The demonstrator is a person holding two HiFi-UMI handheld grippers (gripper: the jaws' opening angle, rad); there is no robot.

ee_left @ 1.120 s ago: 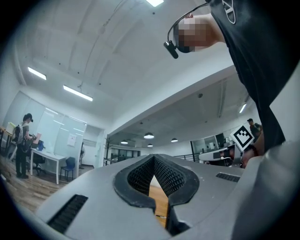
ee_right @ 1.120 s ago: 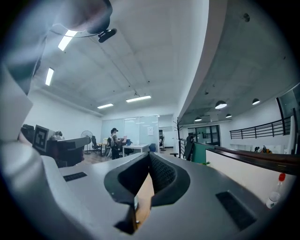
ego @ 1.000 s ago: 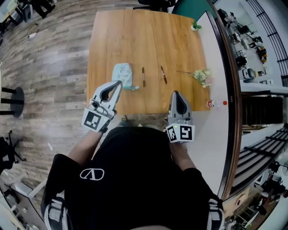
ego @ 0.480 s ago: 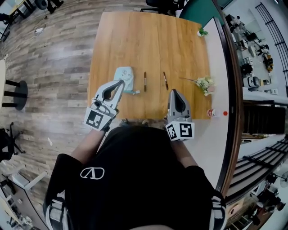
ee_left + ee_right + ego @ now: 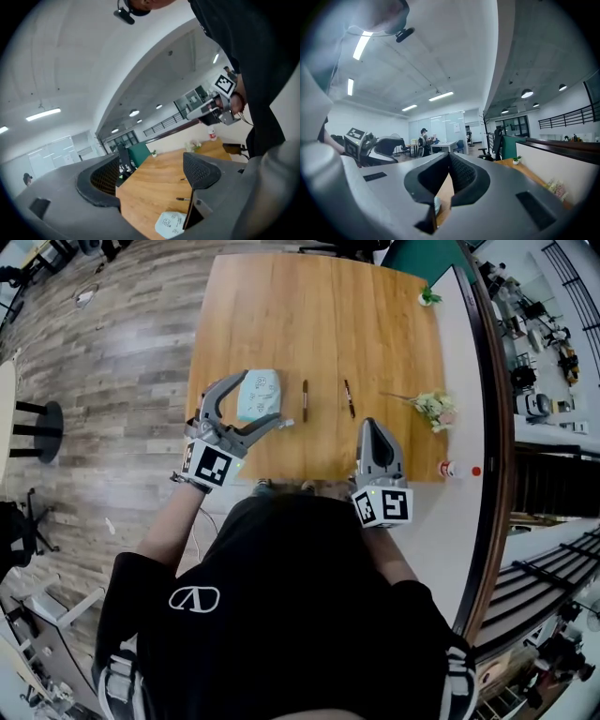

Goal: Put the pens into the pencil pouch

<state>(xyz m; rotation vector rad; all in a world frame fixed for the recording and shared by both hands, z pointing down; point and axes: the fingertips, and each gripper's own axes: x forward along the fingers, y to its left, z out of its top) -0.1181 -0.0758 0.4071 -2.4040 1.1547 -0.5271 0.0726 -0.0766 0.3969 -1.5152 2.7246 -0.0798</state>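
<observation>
Since both pens [image 5: 305, 400] lie outside pencil pouch [image 5: 259, 395], 0 done yet; left hand-held gripper [image 5: 152, 176] just opened wide, empty; right hand-held gripper [image 5: 449, 180] shut.

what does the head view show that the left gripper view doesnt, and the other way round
Only the head view: the wood floor, the person's black shirt and the marker cube on the left gripper.
Only the left gripper view: the ceiling lights and its own meshed pads.
Both: the table, the pencil pouch, two pens, the shut right gripper, and the left gripper, whose jaws have just been opening with nothing between them.
</observation>
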